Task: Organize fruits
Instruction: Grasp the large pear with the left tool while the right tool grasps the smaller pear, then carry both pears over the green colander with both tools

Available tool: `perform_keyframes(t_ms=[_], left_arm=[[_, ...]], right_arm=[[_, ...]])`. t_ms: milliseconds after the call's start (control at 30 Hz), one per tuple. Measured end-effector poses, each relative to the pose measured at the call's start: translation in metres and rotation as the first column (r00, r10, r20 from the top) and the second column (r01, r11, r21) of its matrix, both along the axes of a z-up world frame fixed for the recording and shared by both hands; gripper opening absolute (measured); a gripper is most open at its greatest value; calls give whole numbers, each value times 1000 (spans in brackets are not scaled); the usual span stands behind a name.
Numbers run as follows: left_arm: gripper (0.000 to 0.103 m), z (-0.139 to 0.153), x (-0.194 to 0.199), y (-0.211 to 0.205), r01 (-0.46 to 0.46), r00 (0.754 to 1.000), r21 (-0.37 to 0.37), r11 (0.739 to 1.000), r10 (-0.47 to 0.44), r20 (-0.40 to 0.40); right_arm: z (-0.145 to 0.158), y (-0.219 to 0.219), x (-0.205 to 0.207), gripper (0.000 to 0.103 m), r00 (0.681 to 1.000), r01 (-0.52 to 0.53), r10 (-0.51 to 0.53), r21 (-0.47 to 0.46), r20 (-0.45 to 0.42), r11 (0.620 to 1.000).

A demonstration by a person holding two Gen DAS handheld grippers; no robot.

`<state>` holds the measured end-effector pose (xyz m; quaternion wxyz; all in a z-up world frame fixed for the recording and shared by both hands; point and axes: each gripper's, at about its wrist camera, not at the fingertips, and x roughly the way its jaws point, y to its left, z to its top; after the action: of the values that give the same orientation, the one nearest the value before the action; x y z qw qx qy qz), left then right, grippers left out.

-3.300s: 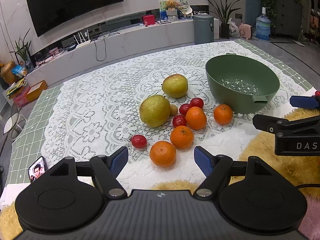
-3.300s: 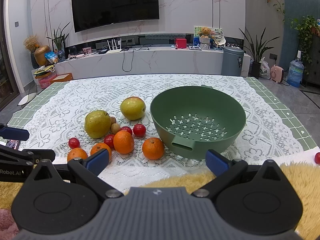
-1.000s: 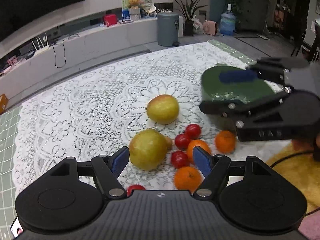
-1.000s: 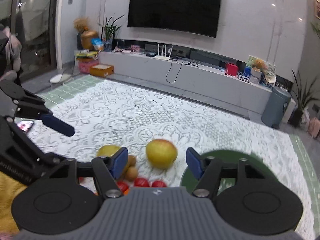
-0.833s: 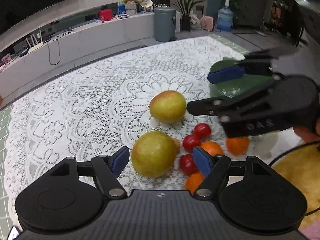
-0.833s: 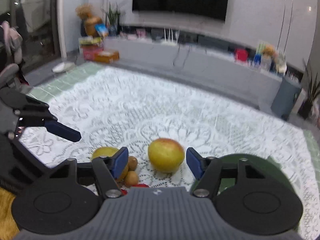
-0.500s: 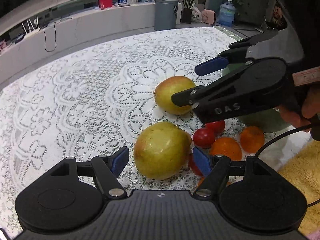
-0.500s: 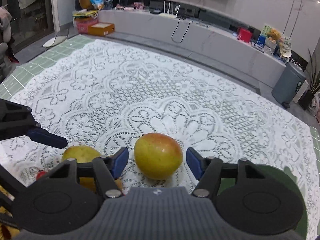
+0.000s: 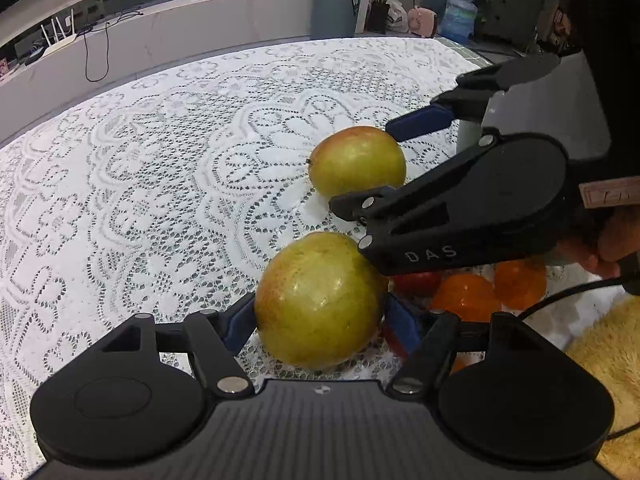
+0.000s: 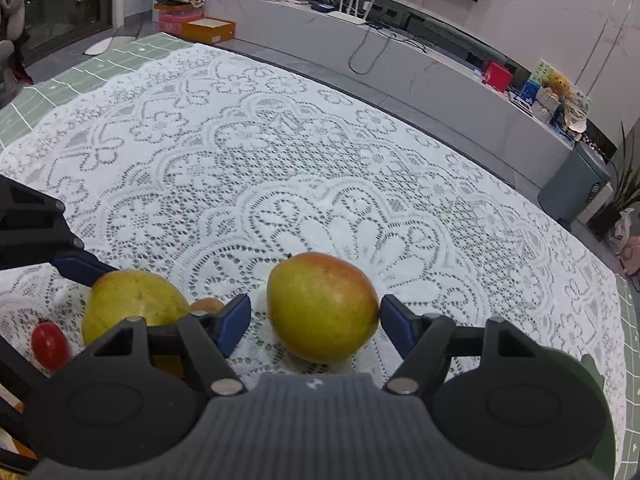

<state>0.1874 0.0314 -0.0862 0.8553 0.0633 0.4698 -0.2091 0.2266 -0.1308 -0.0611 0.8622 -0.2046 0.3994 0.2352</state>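
straddling one large fruit each, ready for a paired lift toward the green bowl (image 10: pixel 600 400), by judgement. left hand-held gripper (image 9: pixel 320 320): closing around the near yellow-green fruit (image 9: pixel 320 300) on the lace-covered counter (image 9: pixel 160 184), pads beside its flanks, contact not certain. right hand-held gripper (image 10: pixel 314 322): opening, red-blushed fruit (image 10: pixel 322 306) between its pads, ungripped. small oranges (image 9: pixel 464 296) and red fruits waiting just beside.

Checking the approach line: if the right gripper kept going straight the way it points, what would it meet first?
Probably the red-blushed mango, already between the opening right gripper's fingers; no grip yet.
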Motion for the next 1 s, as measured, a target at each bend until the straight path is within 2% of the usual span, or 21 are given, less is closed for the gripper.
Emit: perform_keyframes(t_ms=[300, 367, 433, 633, 833, 1000], left_arm=[[82, -3, 4, 3, -11, 1000, -13, 1000, 11, -13], [81, -4, 5, 5, -19, 999, -34, 999, 18, -28], [78, -4, 5, 7, -19, 999, -53, 998, 17, -37], [77, -4, 3, 8, -23, 999, -59, 998, 22, -30], [77, -3, 0, 10, -39, 999, -67, 997, 37, -28], [77, -1, -5, 16, -77, 997, -85, 993, 75, -22]], right_arm=[[-4, -1, 7, 68, 997, 67, -68, -5, -22, 998], [-5, 1, 5, 63, 997, 71, -71, -25, -3, 997], [-5, 2, 3, 62, 998, 65, -65, -34, 6, 997], [-5, 1, 1, 62, 998, 65, -65, -34, 19, 997], [-2, -5, 0, 61, 997, 78, -79, 17, 8, 997], [4, -12, -5, 60, 993, 106, -108, 46, 45, 993]])
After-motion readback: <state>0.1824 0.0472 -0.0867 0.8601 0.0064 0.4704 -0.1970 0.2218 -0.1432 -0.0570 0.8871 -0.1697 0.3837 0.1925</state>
